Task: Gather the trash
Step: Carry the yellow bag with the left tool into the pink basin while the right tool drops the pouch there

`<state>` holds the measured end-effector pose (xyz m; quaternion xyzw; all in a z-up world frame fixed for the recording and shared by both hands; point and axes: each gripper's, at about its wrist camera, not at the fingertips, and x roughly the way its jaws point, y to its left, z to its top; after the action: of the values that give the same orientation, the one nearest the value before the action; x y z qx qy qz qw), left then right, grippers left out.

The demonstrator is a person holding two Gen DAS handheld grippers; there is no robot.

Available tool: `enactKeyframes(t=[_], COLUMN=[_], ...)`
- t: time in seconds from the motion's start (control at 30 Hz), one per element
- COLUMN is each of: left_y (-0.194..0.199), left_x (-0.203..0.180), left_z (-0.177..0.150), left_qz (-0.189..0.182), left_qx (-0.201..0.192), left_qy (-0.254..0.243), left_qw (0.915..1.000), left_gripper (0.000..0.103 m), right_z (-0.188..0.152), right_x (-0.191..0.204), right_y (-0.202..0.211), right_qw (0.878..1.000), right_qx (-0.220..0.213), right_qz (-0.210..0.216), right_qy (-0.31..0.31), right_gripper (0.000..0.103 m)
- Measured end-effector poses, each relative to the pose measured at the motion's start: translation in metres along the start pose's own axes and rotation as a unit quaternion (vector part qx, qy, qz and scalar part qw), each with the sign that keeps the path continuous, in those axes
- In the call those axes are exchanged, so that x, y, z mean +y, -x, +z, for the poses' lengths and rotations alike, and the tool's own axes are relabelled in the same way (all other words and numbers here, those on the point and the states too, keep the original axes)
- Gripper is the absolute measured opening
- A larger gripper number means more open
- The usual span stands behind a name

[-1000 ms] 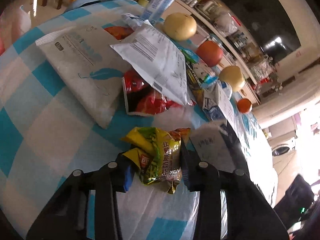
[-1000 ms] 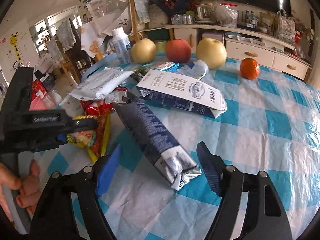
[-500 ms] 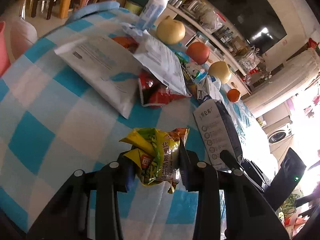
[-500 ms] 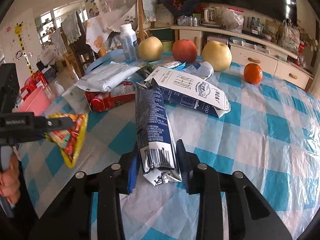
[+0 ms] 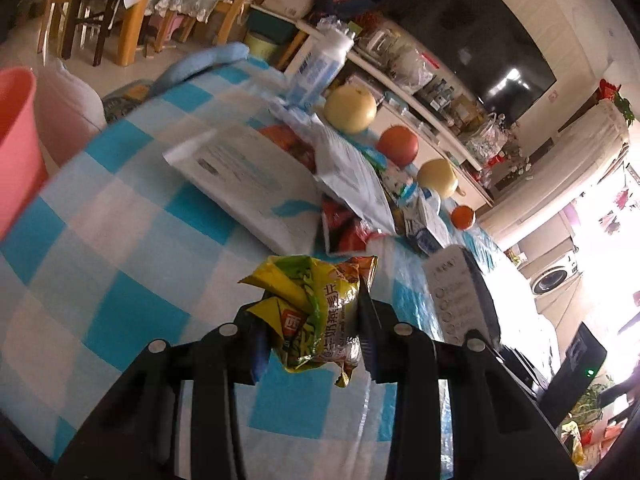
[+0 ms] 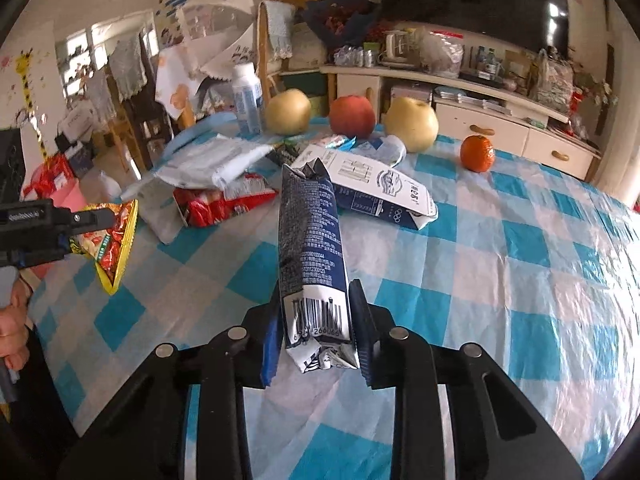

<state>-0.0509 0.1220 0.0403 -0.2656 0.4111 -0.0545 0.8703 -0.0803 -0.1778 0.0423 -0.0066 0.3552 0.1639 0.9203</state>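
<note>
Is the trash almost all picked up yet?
Not yet. Nothing can be seen thrown away so far. In hand: the left gripper is shut on a yellow wrapper, and the right gripper is shut on a dark blue carton, both off the table. Left on the table: a second carton, a red wrapper and white bags.

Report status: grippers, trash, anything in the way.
Left gripper shut on yellow snack wrapper. Right gripper shut on dark blue milk carton. Both lifted off table. Nothing blocking; pink bin at left.
</note>
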Motion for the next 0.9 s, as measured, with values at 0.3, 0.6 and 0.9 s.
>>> enactKeyframes(t=[0.3, 0.6, 0.9], left_y=[0.043, 0.101, 0.16], left_x=[0.04, 0.079, 0.171], left_z=[0.03, 0.061, 0.085], left_qz=[0.021, 0.091, 0.17], left_qx=[-0.056, -0.133, -0.188], left_qy=[0.015, 0.015, 0.093], left_qw=[0.9981, 0.9867, 0.9628], left_gripper=[0.038, 0.038, 0.038], right_z=[0.006, 0.032, 0.086], right_x=[0.029, 0.113, 0.25], right_y=[0.026, 0.029, -0.005], right_qw=[0.998, 0.98, 0.953], right_qx=[-0.025, -0.007, 0.035], right_qz=[0.043, 0.183, 0.299], right_qy=[-0.044, -0.081, -0.042], right_gripper=[0.032, 0.032, 0.033])
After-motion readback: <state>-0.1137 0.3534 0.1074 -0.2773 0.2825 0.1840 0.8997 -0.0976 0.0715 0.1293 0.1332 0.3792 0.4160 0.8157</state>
